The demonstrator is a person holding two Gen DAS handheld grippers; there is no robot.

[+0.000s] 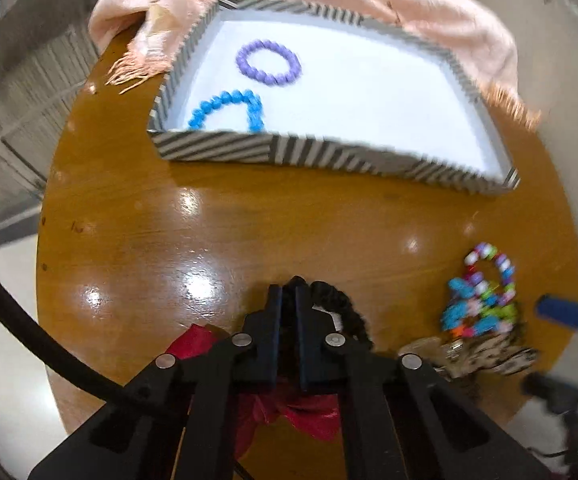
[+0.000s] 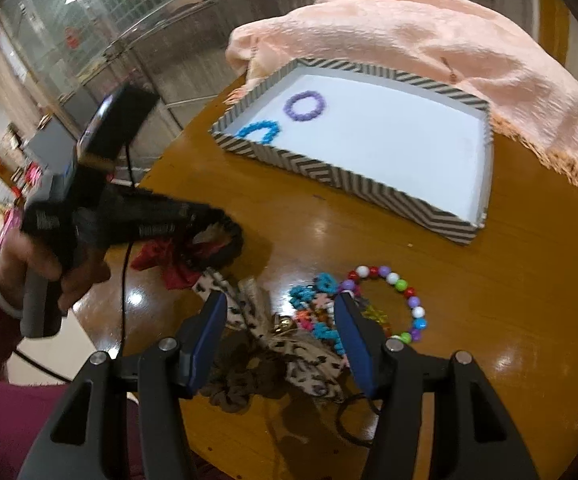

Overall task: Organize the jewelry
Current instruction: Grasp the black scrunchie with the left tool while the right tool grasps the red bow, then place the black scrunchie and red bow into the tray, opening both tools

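Left claw (image 1: 287,290) pinches a black ruffled fabric scrunchie (image 1: 343,308).
Right claw (image 2: 280,306) gapes over mixed coloured-bead bracelets (image 2: 389,300) on the glossy wooden worktop (image 2: 281,216).

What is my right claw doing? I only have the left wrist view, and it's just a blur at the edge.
Observer: The right claw is open, hovering over the pile, one finger each side of the leopard-print fabric piece.
Operator: Anything in that pile my view hides?
Observer: Yes, a brown scrunchie lies beside the leopard-print piece, closest to the right camera.
Operator: Anything else?
Observer: A thin black hair tie lies on the table, partly under the claw's right finger.
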